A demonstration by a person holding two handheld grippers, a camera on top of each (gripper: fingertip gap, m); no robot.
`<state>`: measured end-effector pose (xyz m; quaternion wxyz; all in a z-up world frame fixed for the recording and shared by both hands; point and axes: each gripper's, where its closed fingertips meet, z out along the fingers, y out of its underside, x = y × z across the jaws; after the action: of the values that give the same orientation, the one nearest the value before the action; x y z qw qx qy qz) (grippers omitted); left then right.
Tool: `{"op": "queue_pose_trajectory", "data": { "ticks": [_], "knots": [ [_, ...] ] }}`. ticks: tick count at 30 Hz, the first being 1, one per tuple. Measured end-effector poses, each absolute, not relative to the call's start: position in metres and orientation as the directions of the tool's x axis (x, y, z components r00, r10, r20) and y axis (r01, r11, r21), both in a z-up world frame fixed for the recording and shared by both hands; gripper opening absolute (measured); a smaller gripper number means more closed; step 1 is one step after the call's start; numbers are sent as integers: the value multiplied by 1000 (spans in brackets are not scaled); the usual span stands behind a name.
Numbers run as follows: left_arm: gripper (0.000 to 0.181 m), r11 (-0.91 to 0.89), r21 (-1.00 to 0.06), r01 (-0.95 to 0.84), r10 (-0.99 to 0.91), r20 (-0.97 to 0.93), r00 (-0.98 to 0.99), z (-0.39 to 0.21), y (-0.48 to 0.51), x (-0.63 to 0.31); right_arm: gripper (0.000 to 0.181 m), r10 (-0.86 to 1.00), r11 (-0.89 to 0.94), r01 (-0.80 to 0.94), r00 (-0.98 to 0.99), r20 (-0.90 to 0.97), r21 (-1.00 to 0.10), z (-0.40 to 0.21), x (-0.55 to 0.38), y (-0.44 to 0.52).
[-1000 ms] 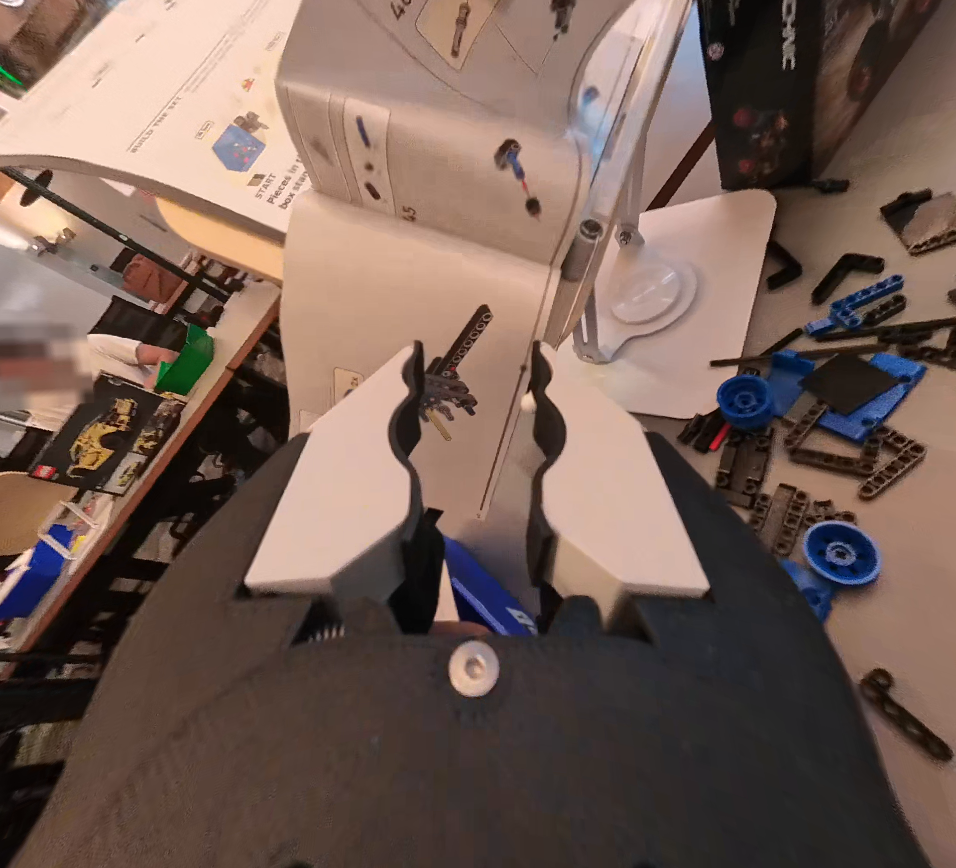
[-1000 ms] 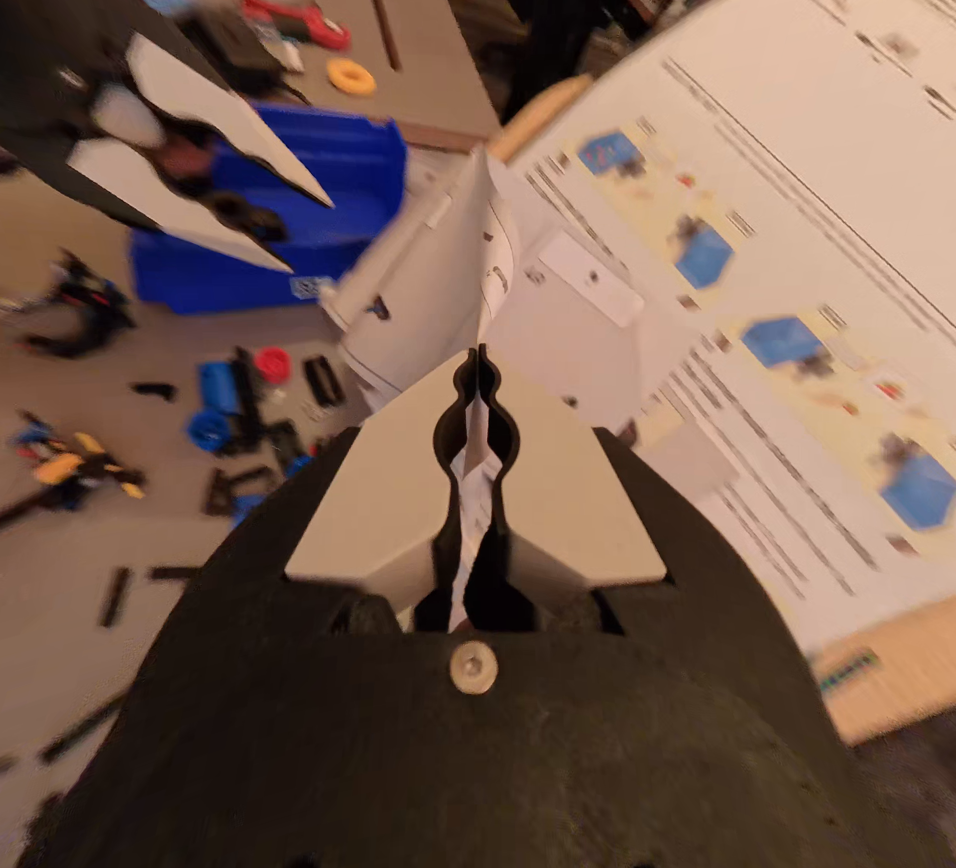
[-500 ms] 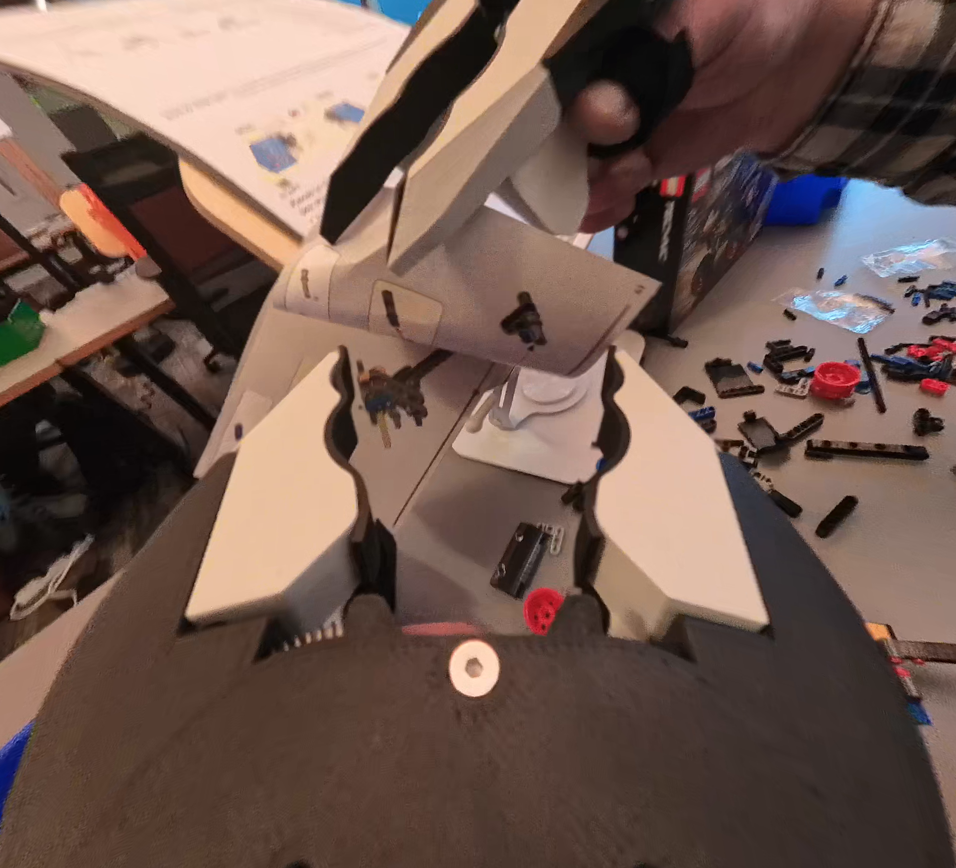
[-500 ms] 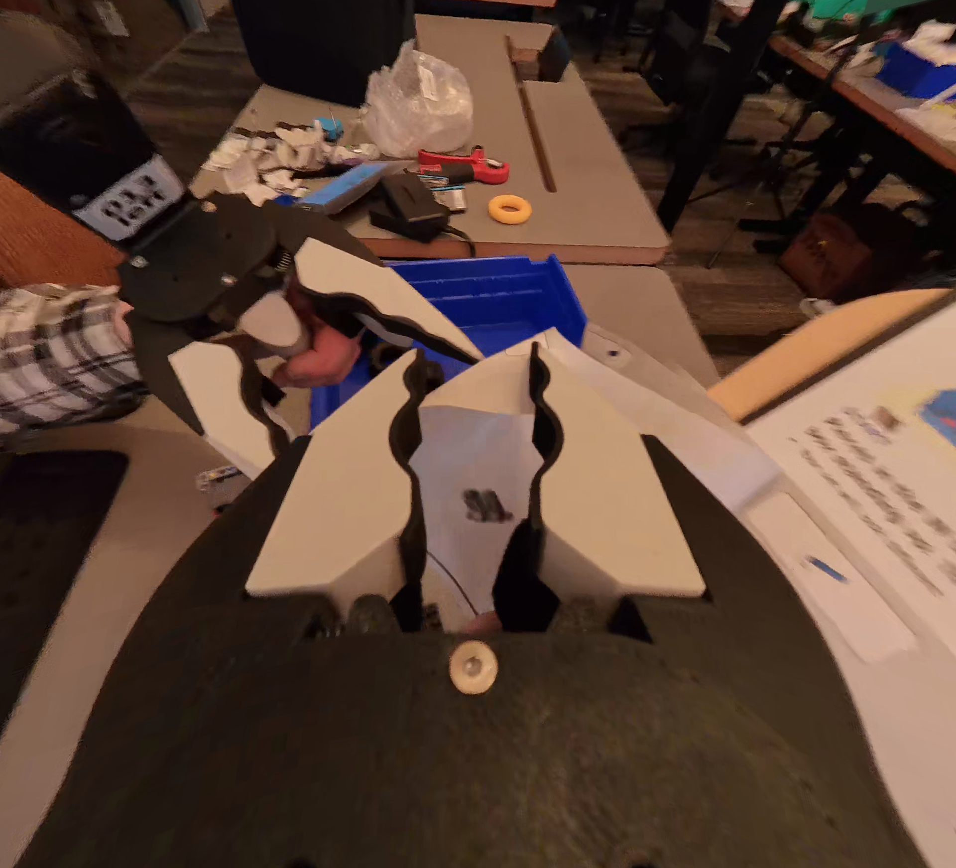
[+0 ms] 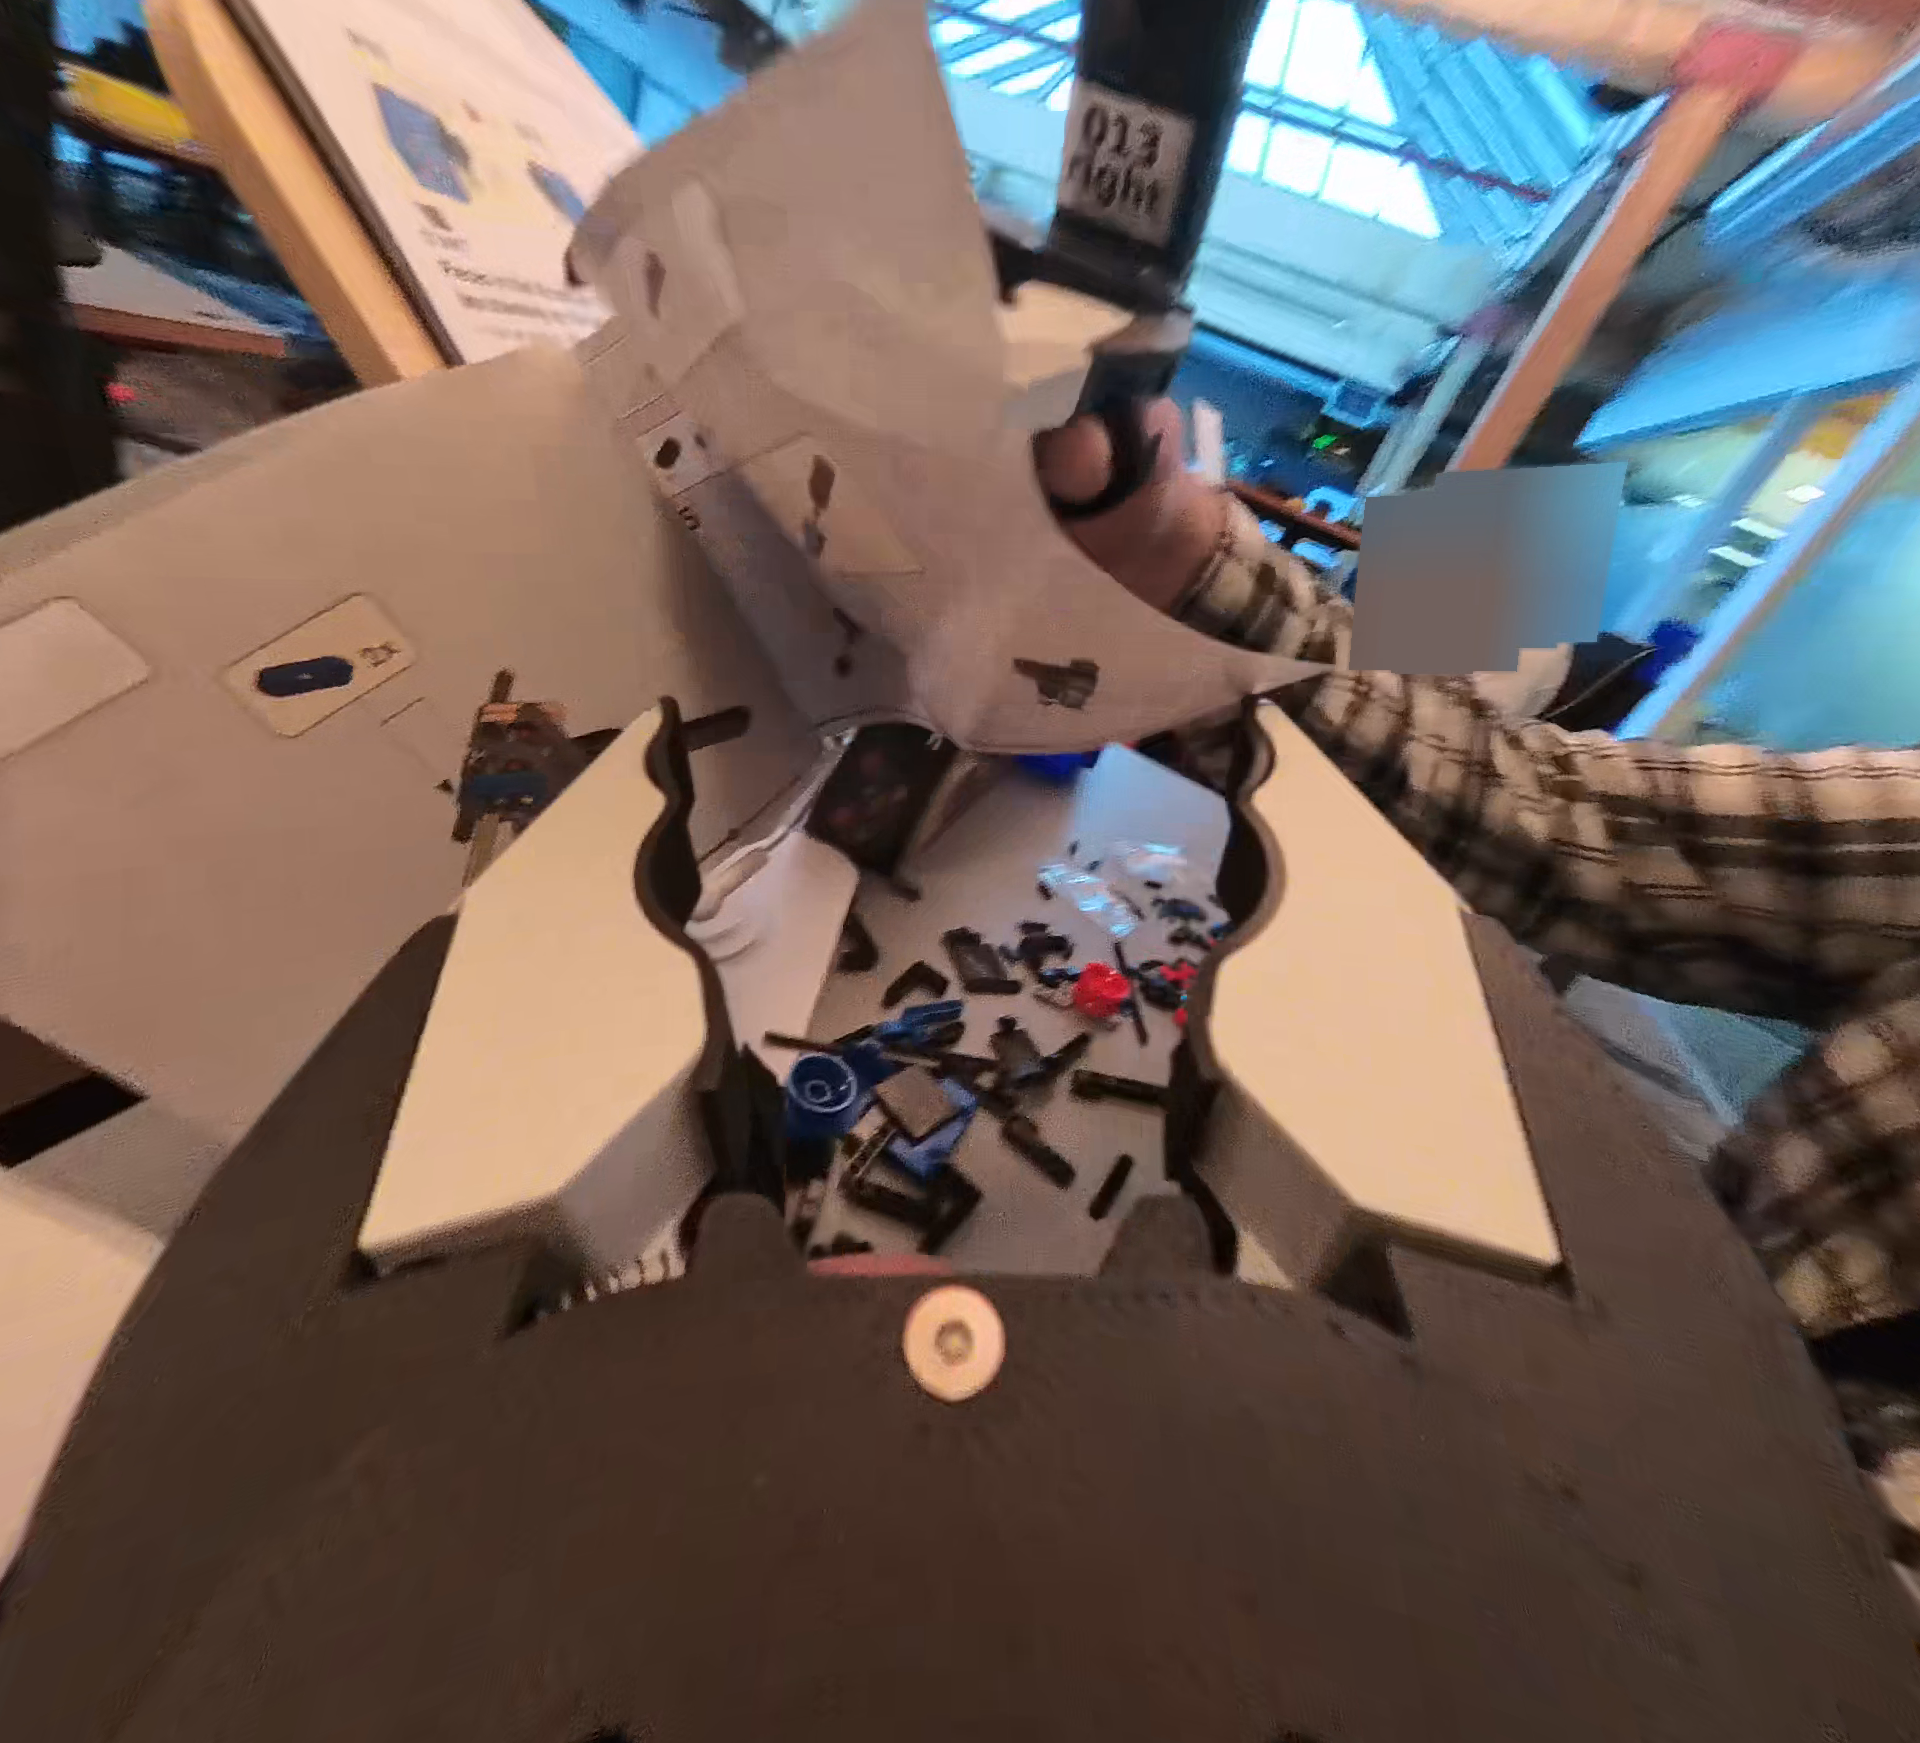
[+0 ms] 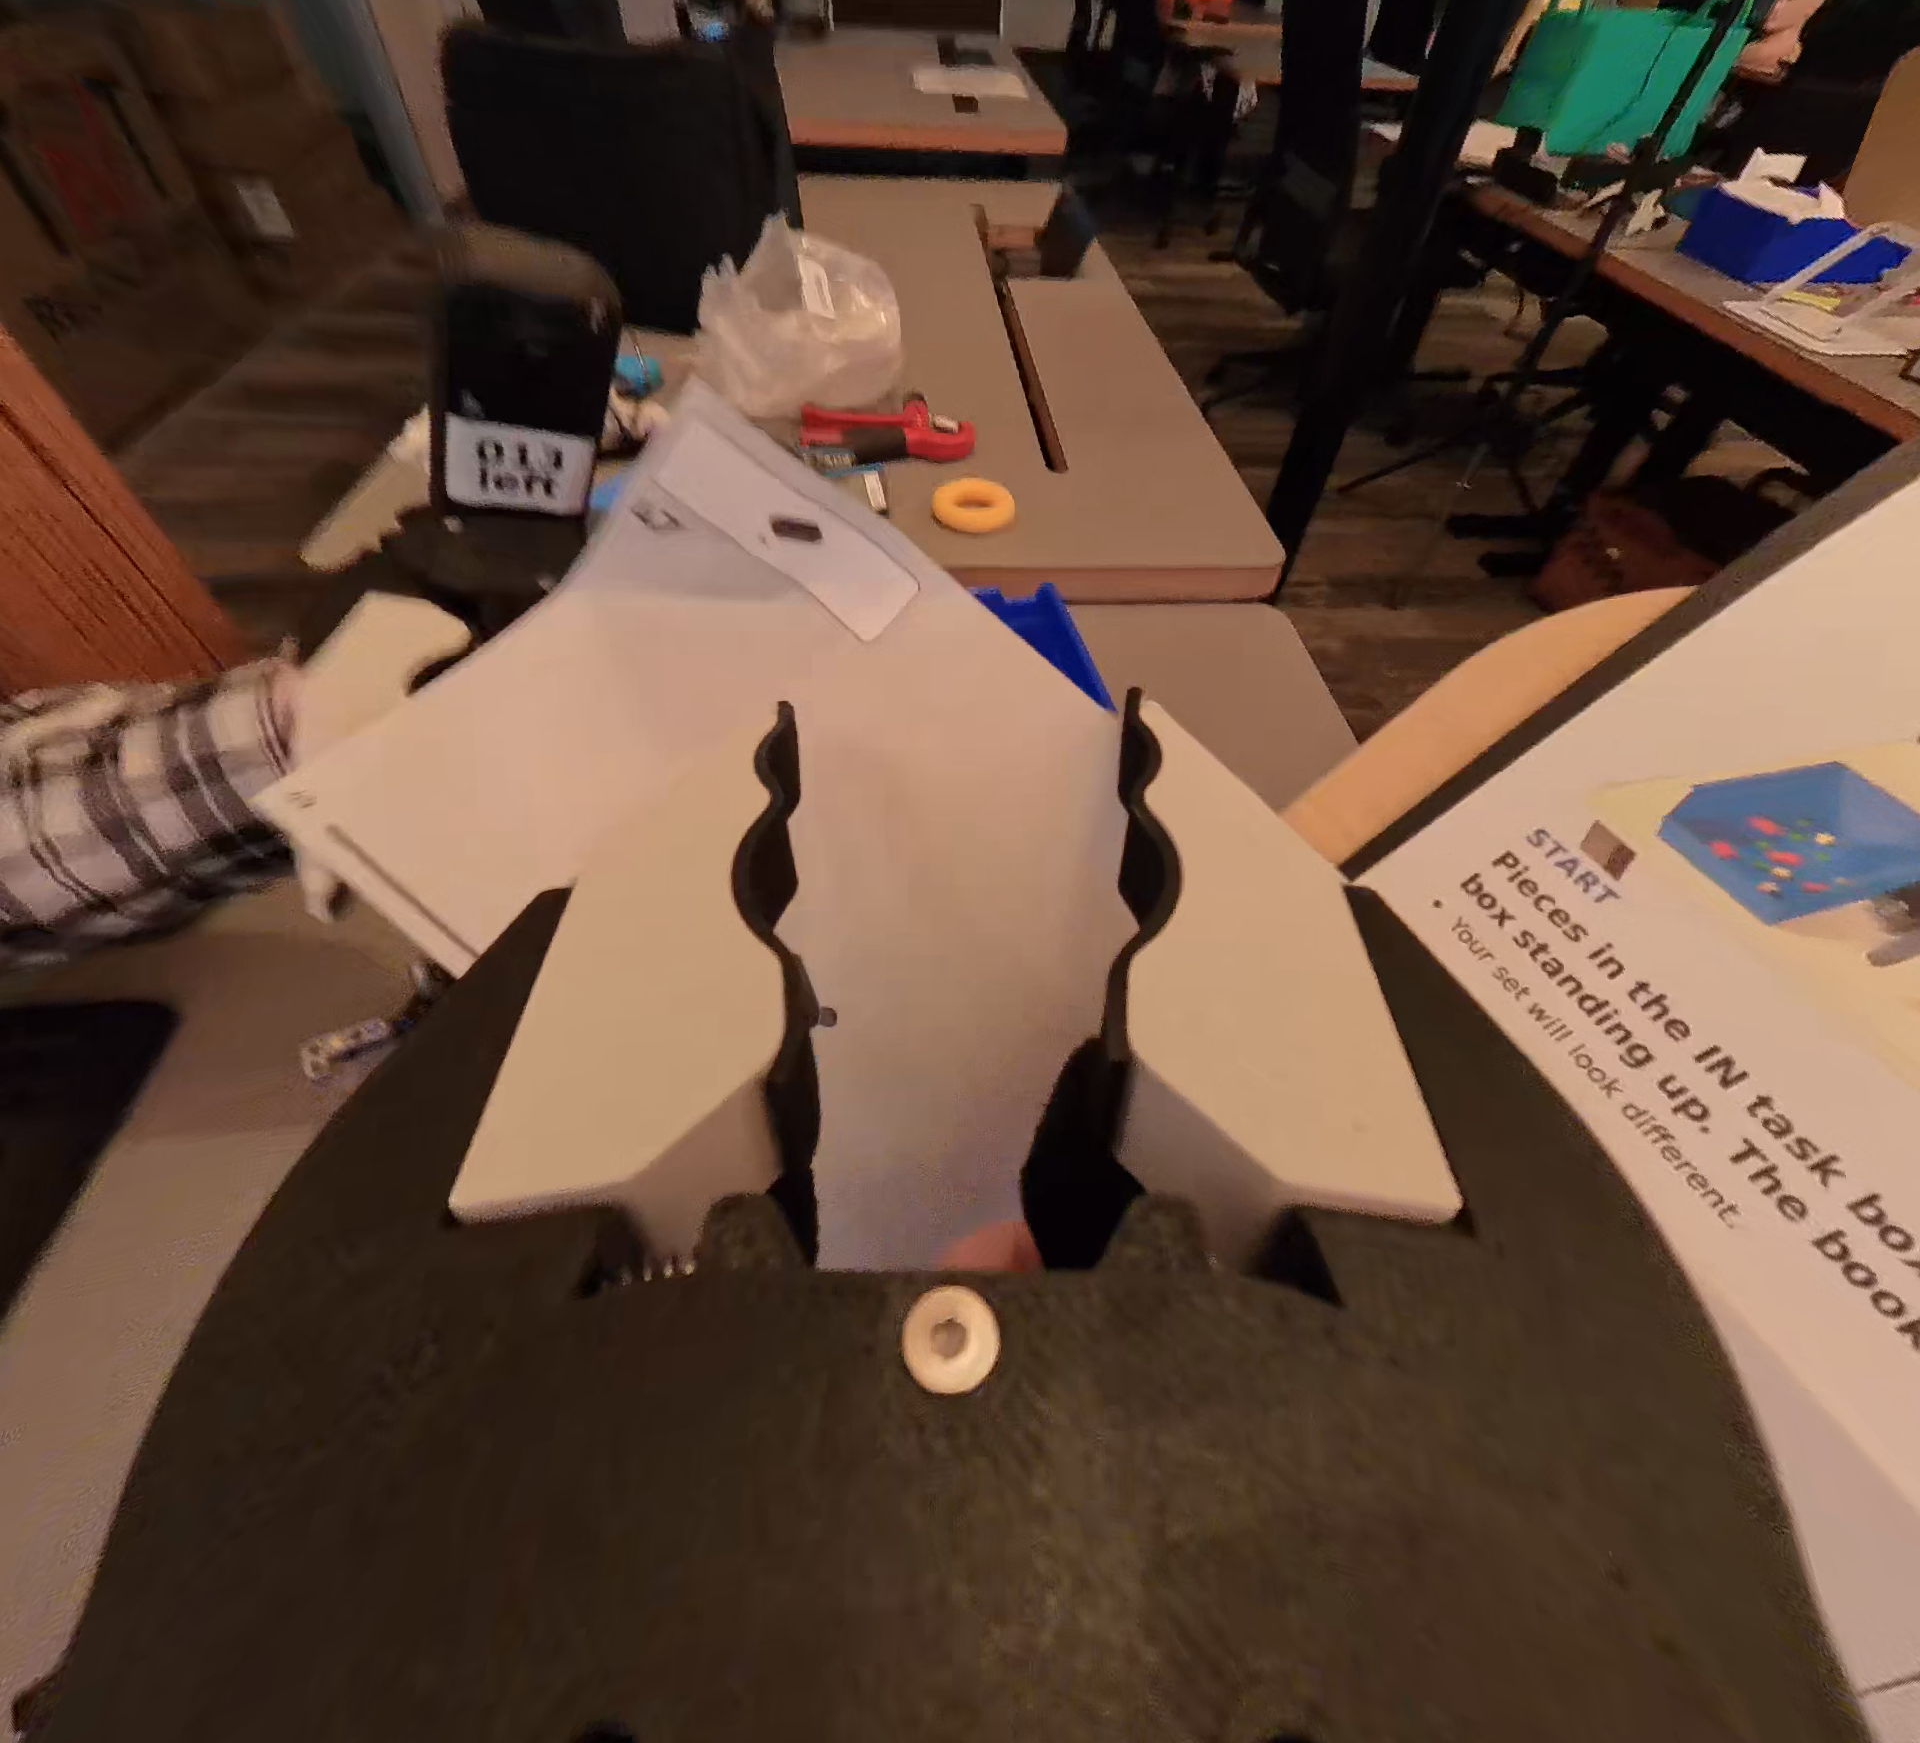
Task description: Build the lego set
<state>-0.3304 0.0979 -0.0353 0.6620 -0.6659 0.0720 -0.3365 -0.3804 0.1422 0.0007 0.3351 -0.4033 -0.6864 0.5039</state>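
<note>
The left gripper (image 5: 951,727) is held wide open, nothing between its white fingers (image 5: 561,997). The right gripper (image 6: 956,717) is likewise spread apart, a pale page of the white paper instruction booklet (image 6: 727,717) seen in its gap; contact cannot be judged. Loose black, blue and red lego pieces (image 5: 977,1070) are scattered on the grey table (image 5: 1132,862) beneath the left gripper.

Black gripper bodies (image 5: 951,737), pale wavy-edged fingers (image 6: 665,976) (silver centre screw), plaid sleeve (image 5: 1558,841)
</note>
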Motion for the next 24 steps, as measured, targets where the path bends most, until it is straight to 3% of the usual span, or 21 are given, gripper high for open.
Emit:
{"op": "queue_pose_trajectory", "data": {
  "ticks": [4, 8, 11, 14, 16, 22, 24],
  "knots": [
    [105, -85, -912, 402, -601, 369, 709, -28, 89, -336, 55, 919, 291, 265, -346, 191, -919, -24, -394, 156],
    [93, -110, -910, 400, -566, 388, 727, -35, 95, -346, 46, 899, 415, 240, -259, 354, -878, -32, -405, 162],
    [33, -142, -948, 284, -425, 318, 847, -55, 111, -362, 47, 891, 433, 246, -260, 371, -867, -32, -402, 163],
    [0, -158, -960, 231, -342, 273, 899, -62, 116, -379, 59, 897, 428, 273, -245, 368, -862, -19, -384, 184],
    [0, -163, -970, 182, -308, 225, 924, -65, 117, -387, 73, 882, 471, 349, -205, 425, -810, -15, -366, 221],
    [0, -180, -974, 137, -233, 177, 956, -65, 120, -410, 82, 786, 556, 619, -174, 594, -555, -27, -295, 336],
    [0, -203, -973, 111, -207, 153, 966, -70, 122, -416, 80, 783, 562, 638, -207, 586, -527, -39, -285, 348]
  ]
}}
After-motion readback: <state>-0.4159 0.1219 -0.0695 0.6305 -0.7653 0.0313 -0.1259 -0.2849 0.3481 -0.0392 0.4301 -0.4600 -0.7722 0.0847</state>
